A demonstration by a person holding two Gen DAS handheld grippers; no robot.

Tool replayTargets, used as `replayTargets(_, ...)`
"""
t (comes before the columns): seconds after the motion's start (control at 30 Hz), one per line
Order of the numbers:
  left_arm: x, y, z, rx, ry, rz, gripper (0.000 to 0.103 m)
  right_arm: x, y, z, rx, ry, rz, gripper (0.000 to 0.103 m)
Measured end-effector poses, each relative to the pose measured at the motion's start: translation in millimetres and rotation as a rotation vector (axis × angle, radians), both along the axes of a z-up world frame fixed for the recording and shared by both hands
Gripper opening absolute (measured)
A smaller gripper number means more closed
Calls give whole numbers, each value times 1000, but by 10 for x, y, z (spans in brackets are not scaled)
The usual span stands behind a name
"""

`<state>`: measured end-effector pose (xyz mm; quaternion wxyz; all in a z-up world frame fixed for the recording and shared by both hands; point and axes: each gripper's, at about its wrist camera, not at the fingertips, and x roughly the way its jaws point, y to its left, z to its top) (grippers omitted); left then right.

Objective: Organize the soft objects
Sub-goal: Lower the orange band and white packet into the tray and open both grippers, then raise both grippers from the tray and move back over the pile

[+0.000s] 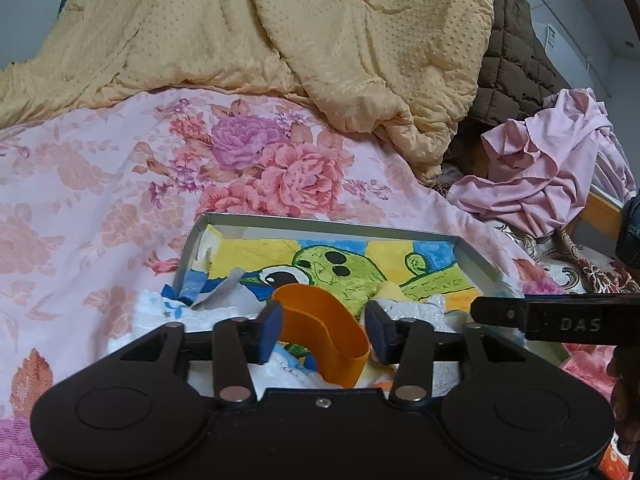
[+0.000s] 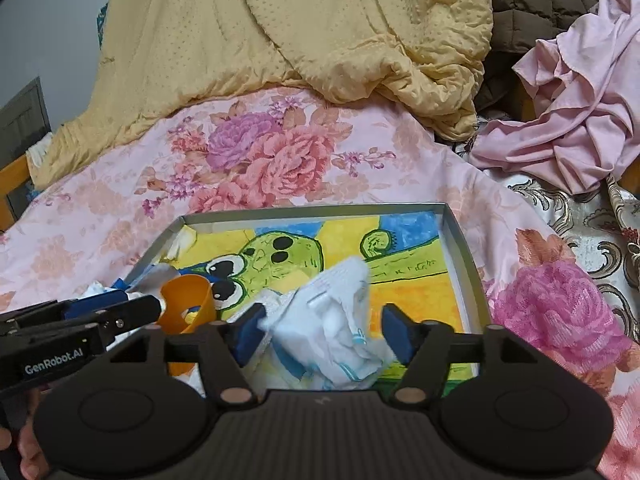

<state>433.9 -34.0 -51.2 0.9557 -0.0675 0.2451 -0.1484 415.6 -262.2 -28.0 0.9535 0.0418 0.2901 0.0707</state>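
Note:
A shallow grey box [image 1: 320, 229] lined with a green cartoon drawing lies on the floral bedsheet; it also shows in the right wrist view [image 2: 460, 248]. An orange plastic cup [image 1: 320, 332] lies tilted in it among white and blue soft cloths [image 1: 160, 308]. My left gripper [image 1: 325, 330] is open, its blue pads on either side of the cup with gaps. In the right wrist view the cup [image 2: 188, 300] sits at the left. My right gripper [image 2: 320, 332] is open around a crumpled white cloth [image 2: 340, 320] with blue trim, which lies in the box between the fingers.
A yellow dotted quilt [image 1: 280, 32] is piled at the back of the bed. A brown quilted jacket [image 1: 516, 60] and a crumpled pink garment [image 1: 552, 160] lie at the right. The pink floral sheet [image 1: 100, 200] spreads to the left.

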Motion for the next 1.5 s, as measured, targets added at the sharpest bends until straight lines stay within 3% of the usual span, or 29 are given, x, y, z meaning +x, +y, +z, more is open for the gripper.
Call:
replayTargets(0.27,-136,-34,166,52,-50,40,78,-162,-97,194,39,-49,-23,92)
replayTargets(0.43,-307,29,393,28,-126,100,100,-328,-120,329,23,-98,-46,99)
replayTargets(0.6,-484,52,588,-4,-149,128,102,-543,-179,483,34,-136,-79,102)
replayTargets(0.8,-802,-31,692,26,-165,223,102,-883,-238,684,21,-197,-89,102)
replayTargets(0.97,-1082,-66,826,67,-191,245,102,-1222,-215,782,-29,-245,-70,103)
replayTargets(1.17,-1507,-40,974,53,-237,250,102,-1540,-173,826,-17,-262,-46,103)
replayTargets(1.5,-2182,-163,916,204,-262,195,102,-2138,-178,860,23,-275,-25,103)
